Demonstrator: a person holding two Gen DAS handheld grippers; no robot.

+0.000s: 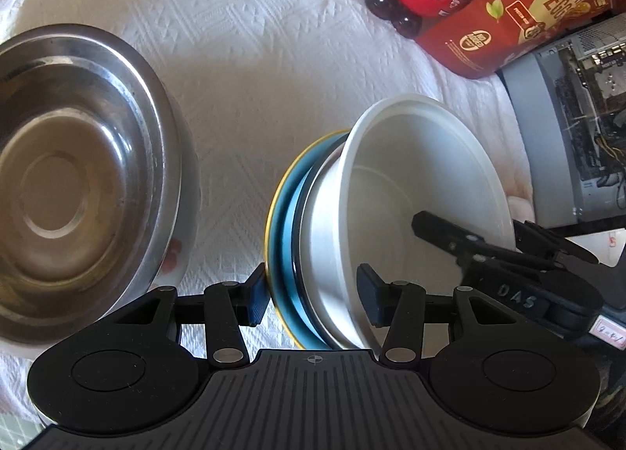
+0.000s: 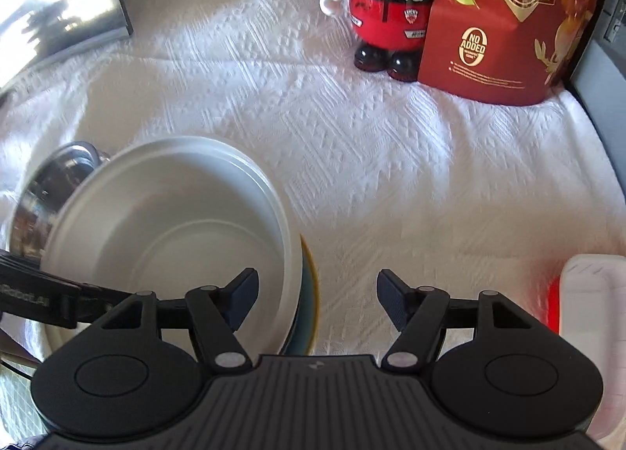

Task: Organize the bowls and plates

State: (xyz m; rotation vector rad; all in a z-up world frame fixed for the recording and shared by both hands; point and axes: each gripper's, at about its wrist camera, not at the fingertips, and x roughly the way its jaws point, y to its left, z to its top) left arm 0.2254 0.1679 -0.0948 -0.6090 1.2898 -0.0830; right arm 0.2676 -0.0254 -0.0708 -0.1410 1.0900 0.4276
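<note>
A tilted stack stands between my left gripper's (image 1: 315, 293) fingers: a blue plate with a yellow rim (image 1: 283, 215), a steel bowl (image 1: 324, 223) nested on it, and a white bowl (image 1: 422, 176) on top. One pad presses the plate's rim and the other the white bowl's inner wall. My right gripper (image 2: 317, 289) is open, straddling the white bowl's (image 2: 176, 223) far rim, one finger inside and one over the cloth, neither pad touching. The plate's edge (image 2: 309, 285) shows under the bowl. A large steel bowl (image 1: 78, 176) sits on the cloth to the left.
A white textured cloth (image 2: 391, 160) covers the table. At the back stand a red Waka figure (image 2: 387, 8) and a red snack bag (image 2: 504, 20). A white and red container (image 2: 590, 313) lies at the right edge. An open computer case (image 1: 579, 117) stands on the right.
</note>
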